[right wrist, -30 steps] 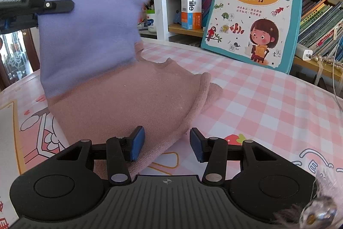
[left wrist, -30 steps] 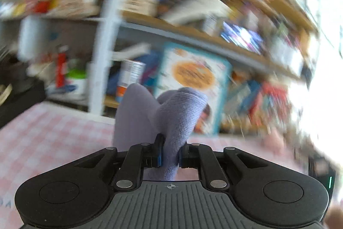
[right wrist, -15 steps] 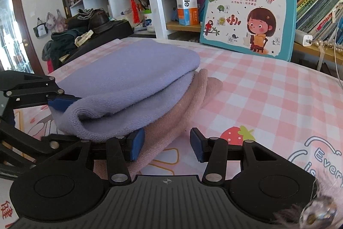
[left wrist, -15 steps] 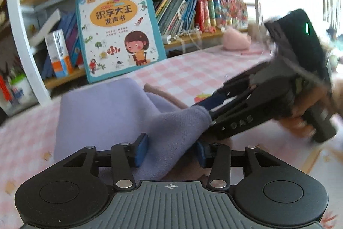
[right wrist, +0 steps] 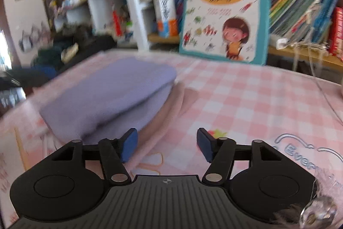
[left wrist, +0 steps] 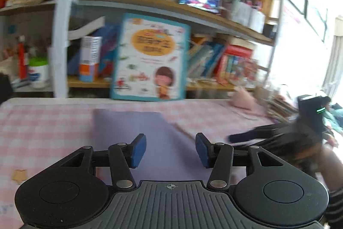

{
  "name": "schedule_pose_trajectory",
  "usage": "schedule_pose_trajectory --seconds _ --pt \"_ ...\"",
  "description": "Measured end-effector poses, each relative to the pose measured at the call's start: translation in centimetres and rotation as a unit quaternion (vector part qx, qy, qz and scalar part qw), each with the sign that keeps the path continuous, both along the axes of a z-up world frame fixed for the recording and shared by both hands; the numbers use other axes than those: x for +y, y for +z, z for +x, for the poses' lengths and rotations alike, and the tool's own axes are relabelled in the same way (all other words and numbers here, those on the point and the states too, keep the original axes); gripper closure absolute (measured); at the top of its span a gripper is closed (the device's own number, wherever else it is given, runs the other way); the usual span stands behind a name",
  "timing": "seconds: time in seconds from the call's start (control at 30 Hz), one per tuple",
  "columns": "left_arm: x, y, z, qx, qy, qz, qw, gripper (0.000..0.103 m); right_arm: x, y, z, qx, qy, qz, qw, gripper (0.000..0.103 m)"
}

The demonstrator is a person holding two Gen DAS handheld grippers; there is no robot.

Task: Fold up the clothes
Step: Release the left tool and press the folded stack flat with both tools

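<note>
The left gripper (left wrist: pixel 170 150) stands released, its jaws having just opened, with the folded purple cloth (left wrist: pixel 137 132) lying flat on the checked table (left wrist: pixel 42 121) ahead of and below the gap, touching neither pad. The right gripper (right wrist: pixel 167 146) has just spread wider; the cloth (right wrist: pixel 111 98) lies ahead, left of its jaws, on a pink cloth (right wrist: pixel 163 121) reaching just beside the left pad.

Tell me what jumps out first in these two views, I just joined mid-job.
The folded purple garment lies on the pink checked tablecloth, on top of a pink garment that sticks out beneath it. Behind, a big picture book with a cartoon girl leans against the crowded bookshelf. Both the left gripper and right gripper stand open, holding nothing.
</note>
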State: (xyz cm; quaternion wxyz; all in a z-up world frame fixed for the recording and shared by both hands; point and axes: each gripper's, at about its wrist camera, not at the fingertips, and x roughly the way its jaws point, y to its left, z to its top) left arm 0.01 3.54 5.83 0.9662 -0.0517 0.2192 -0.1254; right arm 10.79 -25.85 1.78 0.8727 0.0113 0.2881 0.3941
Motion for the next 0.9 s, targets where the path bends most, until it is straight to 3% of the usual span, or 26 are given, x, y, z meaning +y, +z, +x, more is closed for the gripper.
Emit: schedule_pose_trajectory --seconds 0.1,0.2,0.3,0.4,0.53,0.57,0.6,0.67,0.7,0.77,0.87,0.9 --pt "0.4 -1.6 0.9 0.015 0.002 0.010 0.9998 0.054 -0.7 0.8 0.7 0.050 0.013 0.076 0.996 0.036" --pt "-0.2 -3.1 1.1 0.016 0.002 0.037 0.9992 0.055 0.6 0.3 2.4 0.114 0.015 0.112 0.987 0.036" --pt "-1.0 -4.0 0.4 0.012 -0.005 0.069 0.9975 0.055 2.5 -1.1 4.3 0.162 0.000 0.113 0.980 0.038" --pt "-1.4 -4.9 -0.2 0.019 -0.021 0.076 0.9967 0.055 4.3 -2.0 5.8 0.186 -0.010 0.116 0.976 0.040" --pt "-1.3 -5.1 -0.3 0.015 -0.025 0.075 0.9968 0.055 6.3 -1.5 6.8 0.175 -0.019 0.105 0.979 0.050" --pt "-1.1 -5.1 -0.2 0.017 -0.025 0.070 0.9971 0.055 6.8 -1.5 7.0 0.169 -0.023 0.097 0.981 0.059" --pt "-1.1 -5.0 -0.2 0.017 -0.026 0.067 0.9972 0.055 7.3 -1.6 7.1 0.162 -0.027 0.089 0.982 0.075" --pt "-0.9 -4.9 -0.1 0.020 -0.028 0.061 0.9975 0.055 7.6 -1.4 6.4 0.141 -0.028 0.080 0.986 0.084" --pt "-0.8 -4.9 -0.1 0.021 -0.028 0.059 0.9977 0.055 7.7 -1.0 5.5 0.118 -0.030 0.073 0.990 0.085" --pt "-0.7 -4.8 -0.1 0.025 -0.029 0.054 0.9978 0.054 8.1 0.8 2.2 0.013 -0.023 0.036 0.999 0.086" --pt "-0.7 -4.7 0.0 0.029 -0.034 0.052 0.9977 0.053 8.6 2.5 -2.8 -0.129 -0.002 -0.019 0.991 0.086" --pt "-0.8 -4.6 0.1 0.029 -0.036 0.051 0.9976 0.053 8.7 2.3 -2.9 -0.132 -0.008 -0.036 0.991 0.086"
